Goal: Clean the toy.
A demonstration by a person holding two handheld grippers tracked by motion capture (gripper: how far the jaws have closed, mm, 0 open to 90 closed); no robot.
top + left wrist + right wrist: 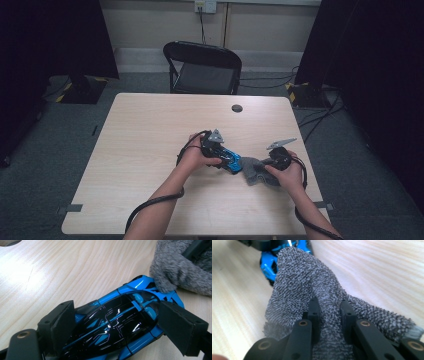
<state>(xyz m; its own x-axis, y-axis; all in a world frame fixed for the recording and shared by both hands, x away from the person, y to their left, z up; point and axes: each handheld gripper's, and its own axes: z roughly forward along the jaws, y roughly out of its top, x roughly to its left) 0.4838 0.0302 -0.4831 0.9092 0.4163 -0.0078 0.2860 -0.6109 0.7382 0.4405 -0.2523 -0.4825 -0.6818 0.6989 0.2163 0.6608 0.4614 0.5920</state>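
A blue and black toy car (117,322) lies on the wooden table, and my left gripper (125,325) is shut on it, one pad on each side of its body. In the high view the toy car (233,162) sits at the table's middle front, under the left gripper (226,161). A grey fluffy cloth (307,287) is pinched in my right gripper (329,310), which is shut on a fold of it. The cloth's far end touches the car's blue end (268,266). The grey cloth (255,171) lies right of the car, with the right gripper (265,164) at it.
The light wooden table (150,140) has a small dark round disc (237,108) near its far edge. A black folding chair (202,67) stands behind the table. Cables trail from both grippers over the front edge.
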